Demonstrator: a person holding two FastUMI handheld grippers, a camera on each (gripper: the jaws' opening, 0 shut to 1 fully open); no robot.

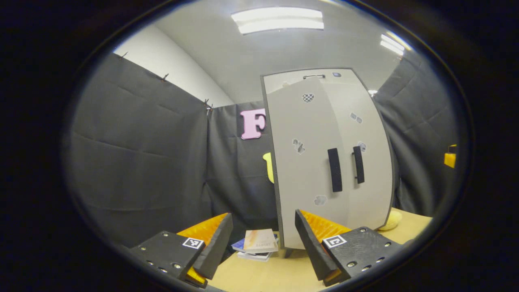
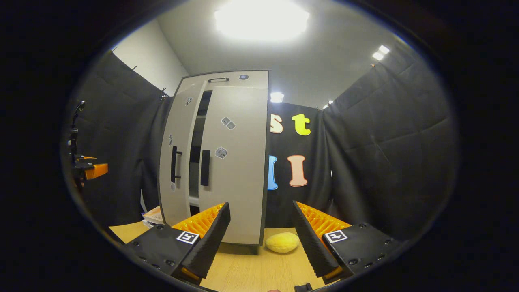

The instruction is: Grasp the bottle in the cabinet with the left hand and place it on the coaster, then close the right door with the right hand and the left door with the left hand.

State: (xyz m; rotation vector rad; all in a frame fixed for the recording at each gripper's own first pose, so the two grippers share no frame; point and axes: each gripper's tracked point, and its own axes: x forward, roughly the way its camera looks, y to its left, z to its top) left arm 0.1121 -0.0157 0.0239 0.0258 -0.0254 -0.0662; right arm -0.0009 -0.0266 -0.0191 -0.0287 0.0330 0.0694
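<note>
Grey cabinet (image 1: 328, 158), left gripper view: left door (image 1: 304, 170) stands ajar, handle (image 1: 334, 169) dead ahead. Left tongs (image 1: 263, 239) wide, empty; push flat beside the handle, no grabbing. Right gripper view: right door (image 2: 237, 162) nearly shut, dark gap remains. Right tongs (image 2: 261, 231) wide, empty over the surface (image 2: 251, 271). Bottle, coaster: can't tell where.

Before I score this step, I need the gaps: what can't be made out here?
- Bottle and coaster: cannot tell where they are; the cabinet doors hide most of the inside in the right gripper view.
- Cabinet interior: a dark slit between the doors, too dim to read.
- Book stack: partly behind the left door in the left gripper view.
- Yellow object: too blurred to name.
- Both tools open, empty.
</note>
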